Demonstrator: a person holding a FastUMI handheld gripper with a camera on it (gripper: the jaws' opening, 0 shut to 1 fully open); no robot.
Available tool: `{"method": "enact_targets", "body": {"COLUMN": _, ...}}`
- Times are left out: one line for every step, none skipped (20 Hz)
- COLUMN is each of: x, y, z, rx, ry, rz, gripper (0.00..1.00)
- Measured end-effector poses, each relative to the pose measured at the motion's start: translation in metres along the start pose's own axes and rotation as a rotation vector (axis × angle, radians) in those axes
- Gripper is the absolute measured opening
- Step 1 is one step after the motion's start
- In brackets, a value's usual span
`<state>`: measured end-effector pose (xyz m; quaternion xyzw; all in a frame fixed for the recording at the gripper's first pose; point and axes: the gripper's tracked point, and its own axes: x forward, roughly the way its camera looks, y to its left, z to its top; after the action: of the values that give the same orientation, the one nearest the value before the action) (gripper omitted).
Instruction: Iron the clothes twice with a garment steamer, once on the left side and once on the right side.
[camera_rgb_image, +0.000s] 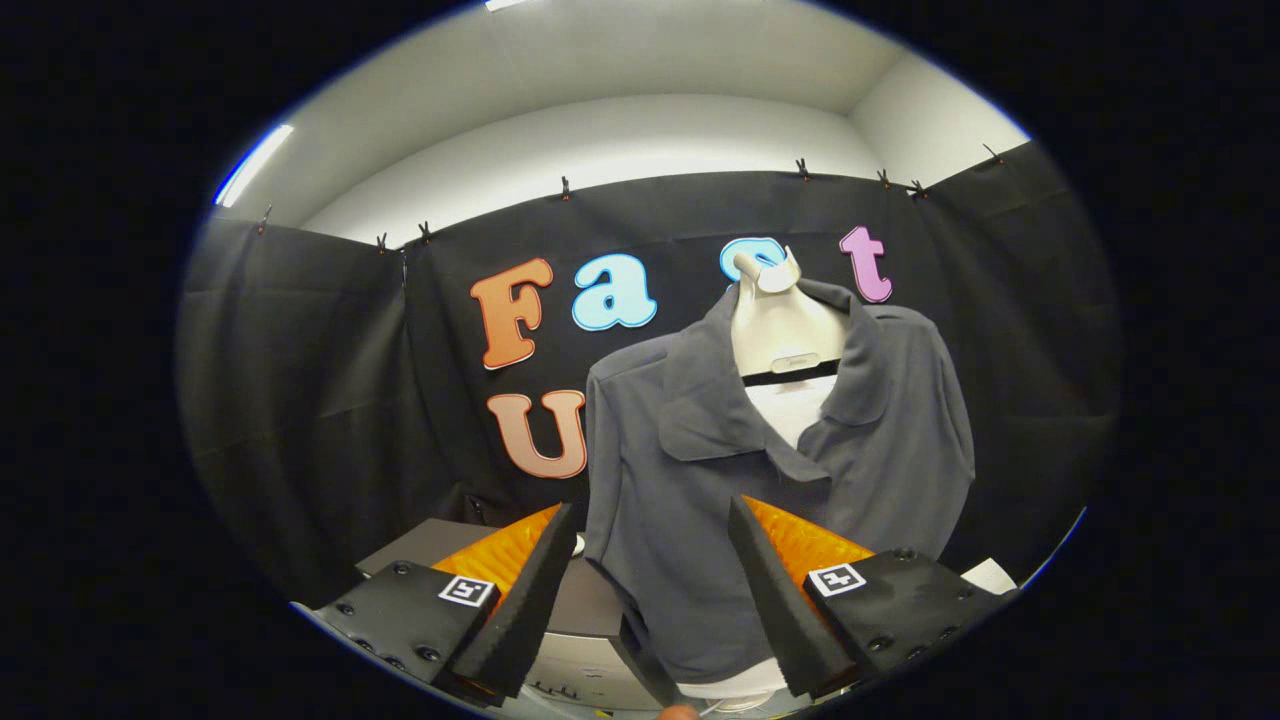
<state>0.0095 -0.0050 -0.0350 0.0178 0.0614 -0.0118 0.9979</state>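
A dark grey collared shirt hangs on a pale mannequin bust, just ahead of my fingers and a little to the right. A white undershirt shows at its open neck. My gripper stands open, with nothing between its fingers; the shirt's left half shows through the gap. Low between the fingers, a dark slanted bar, perhaps part of the steamer, reaches down toward a white rounded body. I cannot tell what that body is.
A dark flat surface lies behind the left finger, left of the shirt. A small white object sits beyond the right finger. A fingertip shows just below the fingers.
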Motion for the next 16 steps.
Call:
{"method": "enact_targets", "body": {"x": 0.005, "y": 0.006, "z": -0.005, "rx": 0.001, "ry": 0.016, "rz": 0.007, "gripper": 0.98}}
{"method": "enact_targets", "body": {"x": 0.010, "y": 0.011, "z": -0.011, "rx": -0.004, "ry": 0.031, "rz": 0.012, "gripper": 0.98}}
{"method": "enact_targets", "body": {"x": 0.014, "y": 0.016, "z": -0.015, "rx": -0.011, "ry": 0.045, "rz": 0.018, "gripper": 0.98}}
{"method": "enact_targets", "body": {"x": 0.019, "y": 0.024, "z": -0.020, "rx": -0.016, "ry": 0.059, "rz": 0.027, "gripper": 0.98}}
{"method": "enact_targets", "body": {"x": 0.024, "y": 0.032, "z": -0.026, "rx": -0.021, "ry": 0.074, "rz": 0.037, "gripper": 0.98}}
{"method": "enact_targets", "body": {"x": 0.030, "y": 0.040, "z": -0.032, "rx": -0.026, "ry": 0.091, "rz": 0.046, "gripper": 0.98}}
{"method": "enact_targets", "body": {"x": 0.036, "y": 0.049, "z": -0.040, "rx": -0.031, "ry": 0.112, "rz": 0.058, "gripper": 0.98}}
{"method": "enact_targets", "body": {"x": 0.041, "y": 0.059, "z": -0.049, "rx": -0.035, "ry": 0.137, "rz": 0.071, "gripper": 0.98}}
{"method": "enact_targets", "body": {"x": 0.046, "y": 0.068, "z": -0.056, "rx": -0.039, "ry": 0.162, "rz": 0.082, "gripper": 0.98}}
{"method": "enact_targets", "body": {"x": 0.053, "y": 0.078, "z": -0.065, "rx": -0.043, "ry": 0.184, "rz": 0.093, "gripper": 0.98}}
{"method": "enact_targets", "body": {"x": 0.061, "y": 0.089, "z": -0.072, "rx": -0.047, "ry": 0.205, "rz": 0.103, "gripper": 0.98}}
{"method": "enact_targets", "body": {"x": 0.067, "y": 0.100, "z": -0.081, "rx": -0.052, "ry": 0.226, "rz": 0.115, "gripper": 0.98}}
{"method": "enact_targets", "body": {"x": 0.074, "y": 0.112, "z": -0.089, "rx": -0.057, "ry": 0.247, "rz": 0.127, "gripper": 0.98}}
{"method": "enact_targets", "body": {"x": 0.079, "y": 0.123, "z": -0.097, "rx": -0.061, "ry": 0.270, "rz": 0.139, "gripper": 0.98}}
{"method": "enact_targets", "body": {"x": 0.083, "y": 0.134, "z": -0.106, "rx": -0.063, "ry": 0.293, "rz": 0.150, "gripper": 0.98}}
{"method": "enact_targets", "body": {"x": 0.088, "y": 0.144, "z": -0.114, "rx": -0.060, "ry": 0.316, "rz": 0.164, "gripper": 0.98}}
